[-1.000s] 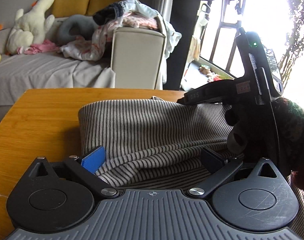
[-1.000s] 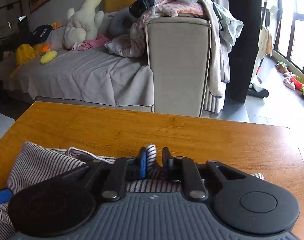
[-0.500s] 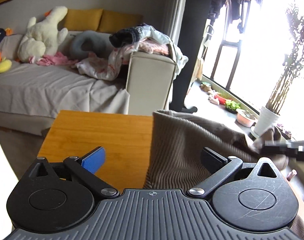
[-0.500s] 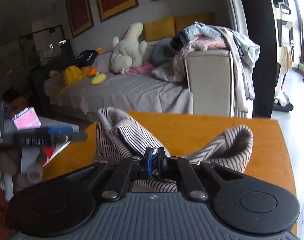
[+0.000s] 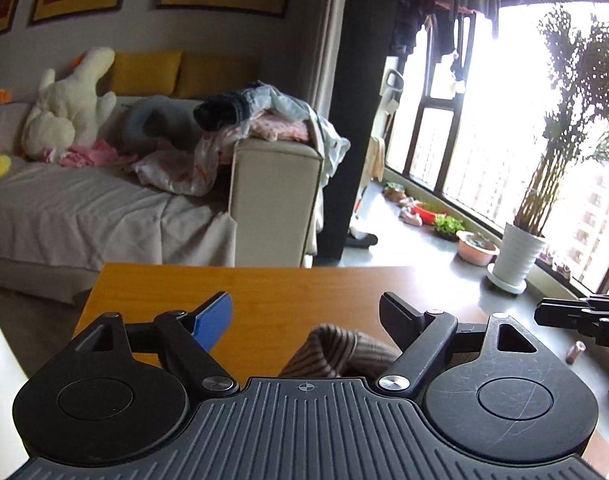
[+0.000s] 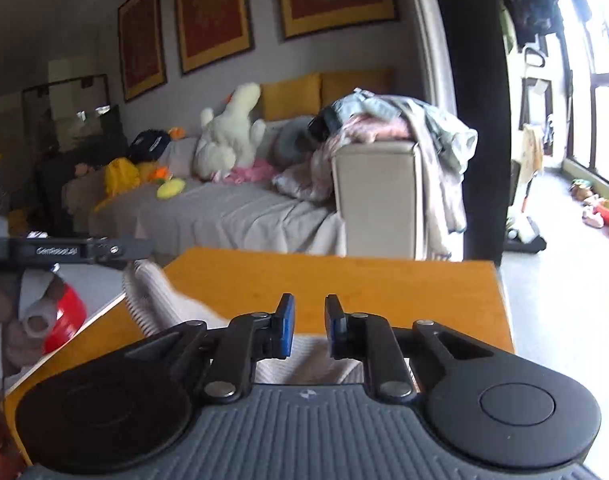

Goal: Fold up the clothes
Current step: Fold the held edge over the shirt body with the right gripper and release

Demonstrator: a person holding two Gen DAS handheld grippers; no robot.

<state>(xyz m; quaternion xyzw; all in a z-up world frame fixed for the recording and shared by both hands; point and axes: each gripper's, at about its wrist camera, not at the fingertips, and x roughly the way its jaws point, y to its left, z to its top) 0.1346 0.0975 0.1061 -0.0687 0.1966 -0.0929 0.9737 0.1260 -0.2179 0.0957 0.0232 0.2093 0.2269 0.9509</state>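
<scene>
The left gripper (image 5: 306, 314) hangs above the near part of the wooden table (image 5: 288, 292) with its fingers spread wide and nothing between them; a hump of the striped garment (image 5: 336, 354) rises just under it, close to the table's near edge. In the right wrist view the same garment (image 6: 160, 300) lies along the table's left edge toward the near left corner, one ribbed end lifted, the rest hidden beneath the tool. The right gripper (image 6: 308, 330) also holds nothing, its blue pads a little apart with bare table showing between them. How the cloth is folded cannot be judged, since most of it is out of sight. To fold well from here, each gripper should take a single clean edge rather than a bunched hump, keeping the cloth flat and well inside the table's edges.
</scene>
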